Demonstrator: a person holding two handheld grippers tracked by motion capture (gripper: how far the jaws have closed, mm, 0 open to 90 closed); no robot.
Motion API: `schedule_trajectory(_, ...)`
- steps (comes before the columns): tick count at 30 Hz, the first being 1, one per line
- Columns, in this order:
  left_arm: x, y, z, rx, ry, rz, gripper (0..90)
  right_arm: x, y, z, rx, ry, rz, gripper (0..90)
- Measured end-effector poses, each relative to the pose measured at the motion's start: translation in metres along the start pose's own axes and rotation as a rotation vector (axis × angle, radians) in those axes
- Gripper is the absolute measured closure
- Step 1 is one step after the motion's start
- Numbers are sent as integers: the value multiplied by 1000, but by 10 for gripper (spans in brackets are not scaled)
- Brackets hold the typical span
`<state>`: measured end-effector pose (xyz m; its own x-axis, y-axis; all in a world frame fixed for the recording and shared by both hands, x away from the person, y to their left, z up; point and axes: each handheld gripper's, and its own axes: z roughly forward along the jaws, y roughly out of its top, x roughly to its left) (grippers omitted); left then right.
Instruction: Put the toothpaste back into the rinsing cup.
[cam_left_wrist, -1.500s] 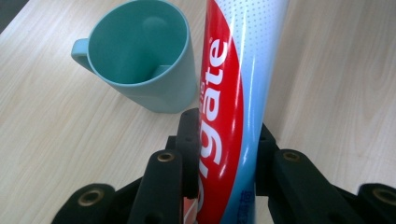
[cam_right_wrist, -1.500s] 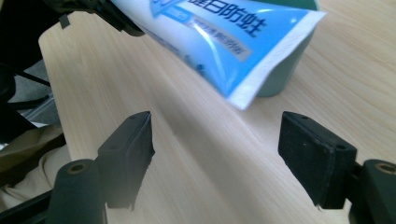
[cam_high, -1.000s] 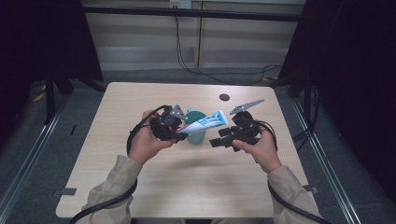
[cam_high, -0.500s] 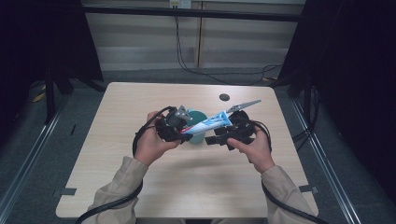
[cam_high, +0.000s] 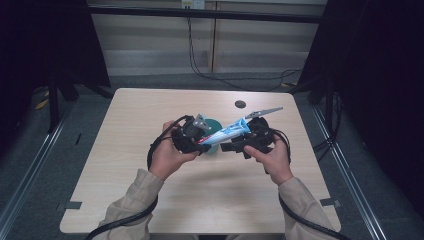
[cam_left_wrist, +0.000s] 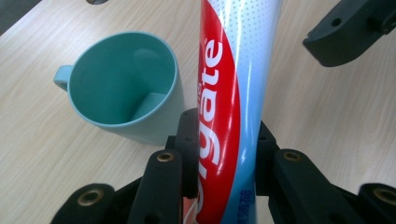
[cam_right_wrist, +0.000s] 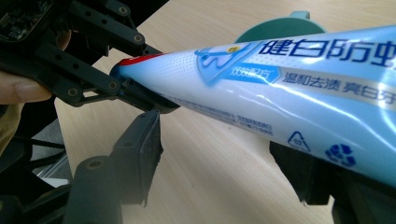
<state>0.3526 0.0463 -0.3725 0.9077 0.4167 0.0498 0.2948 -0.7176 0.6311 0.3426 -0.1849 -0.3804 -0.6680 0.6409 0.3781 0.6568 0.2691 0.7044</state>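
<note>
While the left gripper (cam_left_wrist: 224, 154) is clamping a glossy toothpaste tube (cam_left_wrist: 229, 93) above the woodgrain tabletop (cam_left_wrist: 37, 154) beside a matte teal mug (cam_left_wrist: 126, 88), the right gripper (cam_right_wrist: 229, 154) is gaping around the tube's flattened end

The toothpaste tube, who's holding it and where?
The left gripper is shut on the toothpaste tube near one end. The right gripper has open jaws around its other part, not pressing it.
</note>
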Motion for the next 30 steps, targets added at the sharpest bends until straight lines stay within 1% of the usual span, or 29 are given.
schedule_trajectory(2,-1,1,0,-4,-2,-13,725,0,0,-1,-11,-2,4,347)
schedule_trajectory(5,-2,2,2,-2,-2,-16,724,-2,0,-2,-23,-1,17,354)
schedule_trajectory(9,-4,3,4,0,-2,-34,724,-4,0,-2,-42,-4,38,356)
schedule_trajectory(14,-5,3,5,-3,1,-45,723,-5,-1,-2,-62,-9,56,362)
schedule_trajectory(17,-7,3,6,1,11,-35,722,-5,-1,-1,-72,-17,65,362)
schedule_trajectory(18,-8,3,7,2,12,-40,722,-5,-1,-1,-77,-19,73,359)
schedule_trajectory(20,-9,4,8,9,13,-37,722,-6,0,0,-90,-18,93,352)
schedule_trajectory(22,-10,4,8,7,9,-40,722,-6,1,0,-100,-17,103,351)
schedule_trajectory(25,-12,4,8,0,14,-42,721,-6,2,-1,-124,-11,124,352)
schedule_trajectory(28,-15,7,9,5,24,-33,720,-7,3,-1,-143,-8,142,350)
schedule_trajectory(30,-17,8,10,9,23,-25,718,-7,3,-2,-157,-5,159,356)
